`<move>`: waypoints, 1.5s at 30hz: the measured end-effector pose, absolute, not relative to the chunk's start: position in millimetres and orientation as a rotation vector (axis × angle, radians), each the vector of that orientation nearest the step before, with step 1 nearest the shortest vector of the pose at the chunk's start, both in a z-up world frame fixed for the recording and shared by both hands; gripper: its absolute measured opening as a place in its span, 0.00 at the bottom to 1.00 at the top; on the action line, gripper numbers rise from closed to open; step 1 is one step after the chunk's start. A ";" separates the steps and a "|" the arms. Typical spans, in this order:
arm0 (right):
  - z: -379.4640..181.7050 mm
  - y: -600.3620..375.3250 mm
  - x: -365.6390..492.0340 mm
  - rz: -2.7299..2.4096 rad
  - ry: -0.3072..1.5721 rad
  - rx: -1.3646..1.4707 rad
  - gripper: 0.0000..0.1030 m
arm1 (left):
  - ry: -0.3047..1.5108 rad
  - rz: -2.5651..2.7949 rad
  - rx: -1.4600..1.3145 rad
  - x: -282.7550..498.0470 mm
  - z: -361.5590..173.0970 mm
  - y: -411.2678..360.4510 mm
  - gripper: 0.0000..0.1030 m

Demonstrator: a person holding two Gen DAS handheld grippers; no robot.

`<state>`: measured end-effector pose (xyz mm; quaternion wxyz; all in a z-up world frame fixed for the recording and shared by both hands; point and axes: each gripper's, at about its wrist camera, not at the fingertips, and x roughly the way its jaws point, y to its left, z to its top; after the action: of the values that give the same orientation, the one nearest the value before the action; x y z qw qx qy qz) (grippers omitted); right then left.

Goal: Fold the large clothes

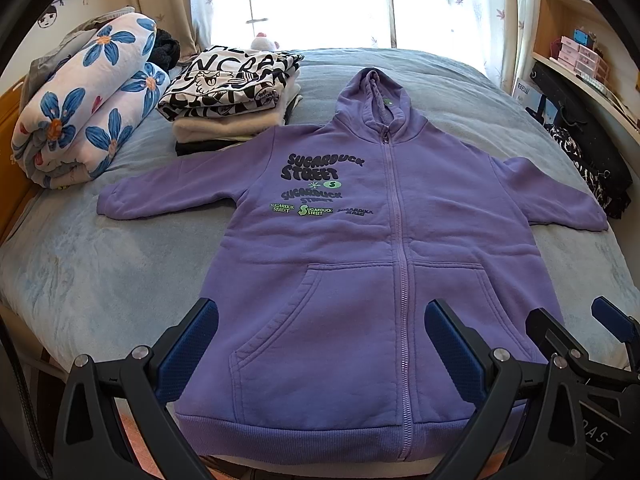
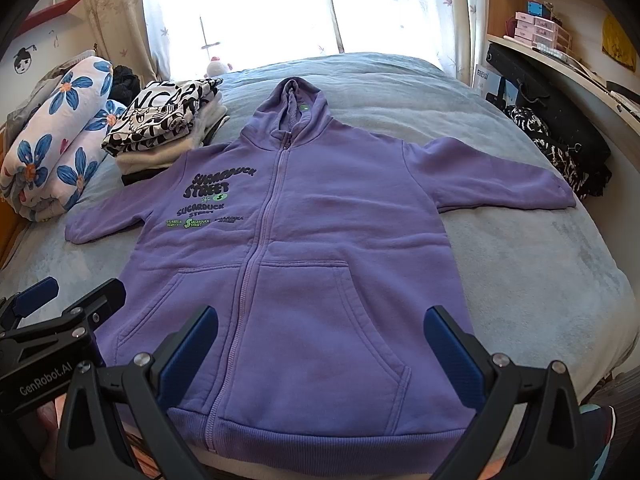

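A purple zip hoodie lies flat and face up on the blue-grey bed, sleeves spread out, hood toward the window, hem toward me. It also shows in the right wrist view. My left gripper is open and empty, above the hem over the hoodie's left pocket. My right gripper is open and empty, above the hem over the right pocket. The right gripper also shows at the left wrist view's lower right; the left gripper shows at the right wrist view's lower left.
A stack of folded clothes with a black-and-white printed top sits at the back left. A rolled floral quilt lies at the far left. A black patterned garment lies at the bed's right edge, beside a desk and shelves.
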<state>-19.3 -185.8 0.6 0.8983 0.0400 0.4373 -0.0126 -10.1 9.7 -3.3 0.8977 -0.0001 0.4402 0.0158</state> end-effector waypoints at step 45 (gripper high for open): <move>113.2 -314.5 38.4 -0.294 0.503 -0.079 1.00 | 0.637 -0.143 0.084 102.5 101.9 -119.5 0.99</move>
<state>38.4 -314.5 113.2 0.9571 -0.0387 0.2481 -0.1447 102.5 -119.5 101.9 0.9464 0.0411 0.3126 -0.0704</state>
